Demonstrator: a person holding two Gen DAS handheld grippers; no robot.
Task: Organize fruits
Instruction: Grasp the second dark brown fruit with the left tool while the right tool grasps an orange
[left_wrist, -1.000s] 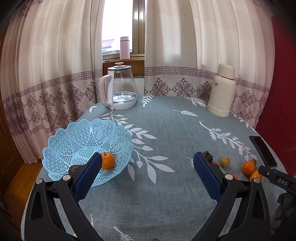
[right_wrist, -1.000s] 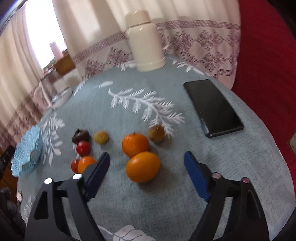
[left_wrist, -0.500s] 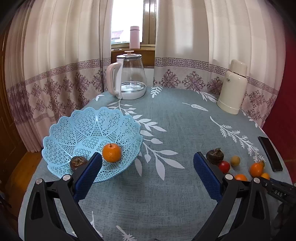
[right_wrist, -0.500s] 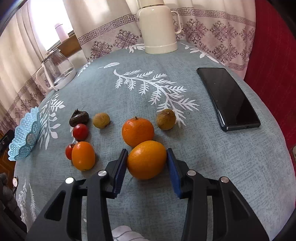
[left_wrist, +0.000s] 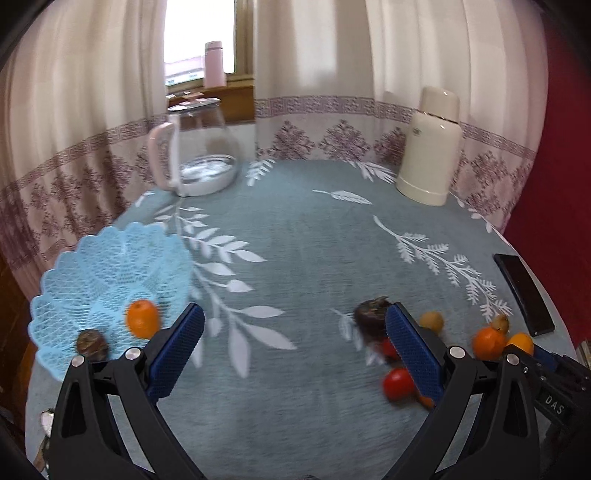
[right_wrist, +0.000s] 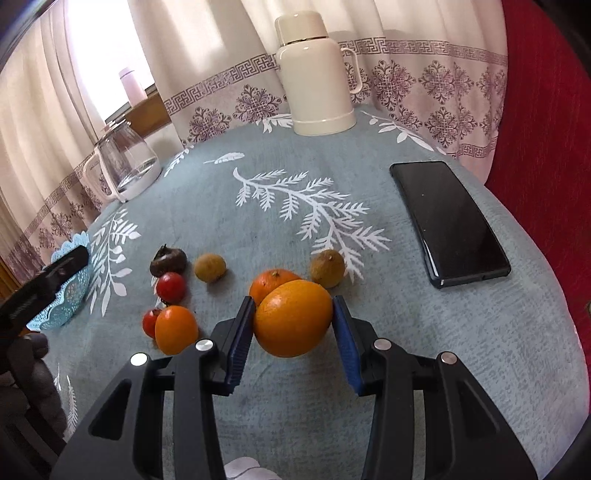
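Now right gripper (right_wrist: 294, 328) pinches large smooth orange fruit (right_wrist: 293, 317) between blue ribbed pads (right_wrist: 239, 338), fruit apparently just off teal leaf-print tablecloth (right_wrist: 280, 166). Grip sits across round belly: risk of fruit rolling out forward if squeeze is light or wrist tips. Smaller round tangerine (right_wrist: 269, 282) sits directly behind it, brown longan (right_wrist: 327, 267) close by; any low sweep could scatter them toward flat black phone (right_wrist: 448, 221). Left gripper (left_wrist: 291, 349), fingers spread wide and empty, hangs between pale-blue lattice plastic basket (left_wrist: 99, 266) and fruit cluster; crossing paths could collide.
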